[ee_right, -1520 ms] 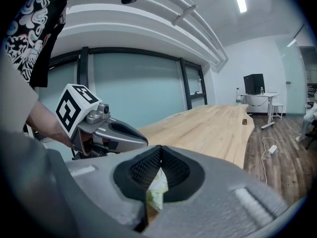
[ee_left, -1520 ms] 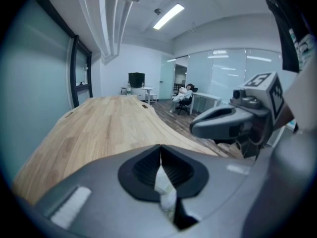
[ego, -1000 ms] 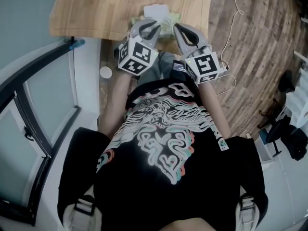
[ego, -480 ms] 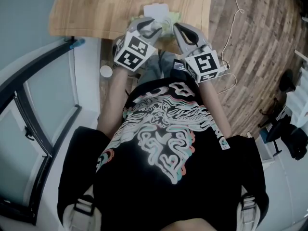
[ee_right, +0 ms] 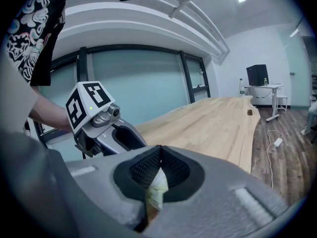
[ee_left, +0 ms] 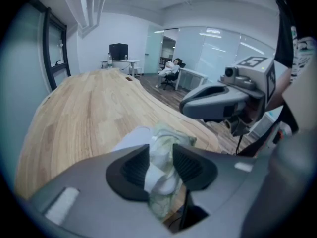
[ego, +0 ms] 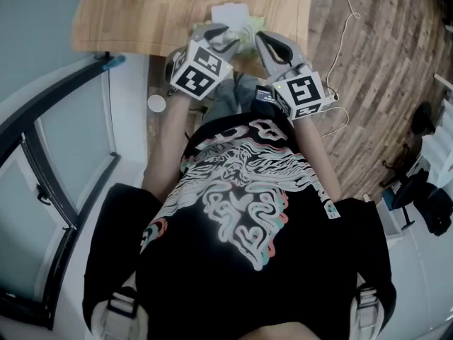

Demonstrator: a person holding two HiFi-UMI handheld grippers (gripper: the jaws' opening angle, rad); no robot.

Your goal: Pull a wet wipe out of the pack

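Observation:
A pale green wet wipe pack lies at the wooden table's near edge, crumpled. A white wipe sticks up from it between the pads of my left gripper. That gripper's jaws are opening and the pads stand apart from the wipe. In the head view the left gripper points down at the pack's left side. My right gripper is at the pack's right side, and its jaws are shut on a pale green edge of the pack. A flat white sheet lies just beyond the pack.
The long wooden table stretches away from the person. A white cable trails over the plank floor on the right. A glass partition with a black frame stands at the left. A small white cup sits below the table edge.
The left gripper's jaws have spread apart off the wipe, and its marker cube has tilted and shifted slightly up and left. The right gripper has not moved.

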